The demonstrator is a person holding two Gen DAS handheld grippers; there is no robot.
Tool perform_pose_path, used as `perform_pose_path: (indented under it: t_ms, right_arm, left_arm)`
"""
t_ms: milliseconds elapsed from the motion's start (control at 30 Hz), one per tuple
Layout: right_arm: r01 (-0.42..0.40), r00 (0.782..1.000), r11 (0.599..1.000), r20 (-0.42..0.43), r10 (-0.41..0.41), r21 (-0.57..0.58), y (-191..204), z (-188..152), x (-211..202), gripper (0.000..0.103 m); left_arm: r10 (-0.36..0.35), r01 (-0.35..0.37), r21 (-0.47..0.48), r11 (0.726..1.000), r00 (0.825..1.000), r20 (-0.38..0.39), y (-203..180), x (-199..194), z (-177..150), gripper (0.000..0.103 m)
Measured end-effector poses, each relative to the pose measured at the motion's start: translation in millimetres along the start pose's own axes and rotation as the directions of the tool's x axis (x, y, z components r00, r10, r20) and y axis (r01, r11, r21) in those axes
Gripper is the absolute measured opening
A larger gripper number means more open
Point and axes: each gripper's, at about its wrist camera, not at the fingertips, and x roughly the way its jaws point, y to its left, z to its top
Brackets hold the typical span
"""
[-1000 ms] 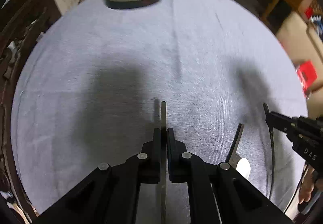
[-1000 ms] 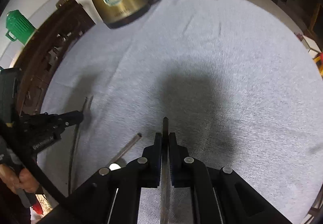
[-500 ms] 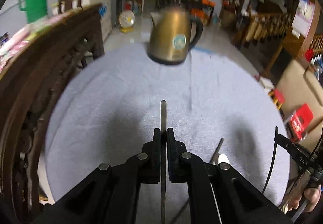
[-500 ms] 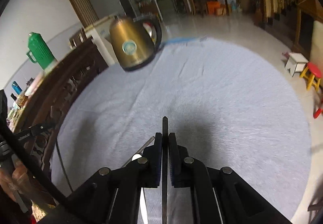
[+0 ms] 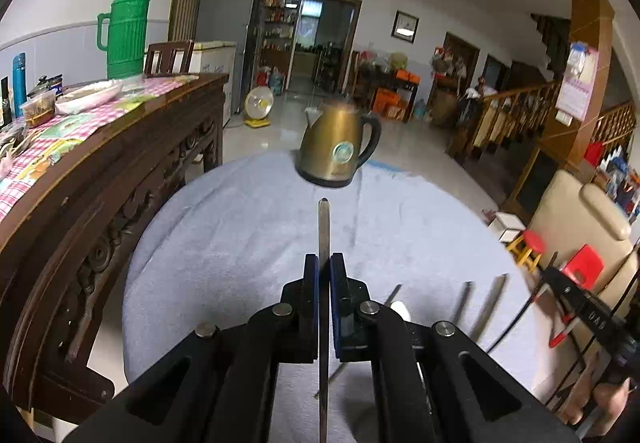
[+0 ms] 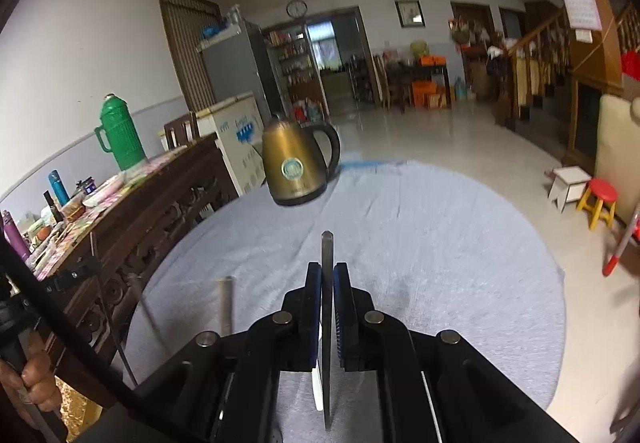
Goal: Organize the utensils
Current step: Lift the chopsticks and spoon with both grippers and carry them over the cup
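Left tool (image 5: 324,263) angled downward over the round cloth-covered desk (image 5: 224,243), pads clamped together on a thin flat metal utensil (image 5: 323,227) seen edge-on, its rounded tip jutting forward toward the brass kettle (image 5: 338,151) at the far edge. Right tool (image 6: 327,271) in the same downward tilt, likewise closed tight on a second narrow metal utensil (image 6: 327,255), tip poking past the pads. Both held clear above the cloth.

In the left wrist view, right tool (image 5: 554,275) entering from the right edge, only its dark finger and part of the body showing; fingers of the holding hand (image 5: 608,399) cut off by the frame. In the right wrist view, left tool (image 6: 76,275) barely visible at the left edge, a hand (image 6: 38,383) low in the corner, mostly cropped.

More slender utensils (image 5: 494,295) lying on the cloth near the front edge, blurred; kind impossible to tell. A white piece (image 5: 400,309) mostly hidden behind the left tool's linkage. Lower ends of both gripped utensils hidden among the black tool frames. Green thermos (image 5: 124,31) on the carved wooden sideboard (image 5: 100,183) to the left.
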Motion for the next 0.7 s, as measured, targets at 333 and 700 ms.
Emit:
perform_pose_path:
  t_ms: [333, 700]
  right_arm:
    - [-0.02, 0.995, 1.0, 0.095, 0.021, -0.011, 14.8, 8.6, -45.5, 0.007]
    - [-0.054, 0.994, 0.998, 0.095, 0.053, 0.009, 17.7, -3.1, -61.6, 0.007]
  left_arm:
    - [-0.028, 0.029, -0.017, 0.999, 0.996, 0.079, -9.5, -32.0, 4.4, 0.005]
    - [0.102, -0.106, 0.033, 0.994, 0.99, 0.099, -23.9, -34.4, -11.2, 0.005]
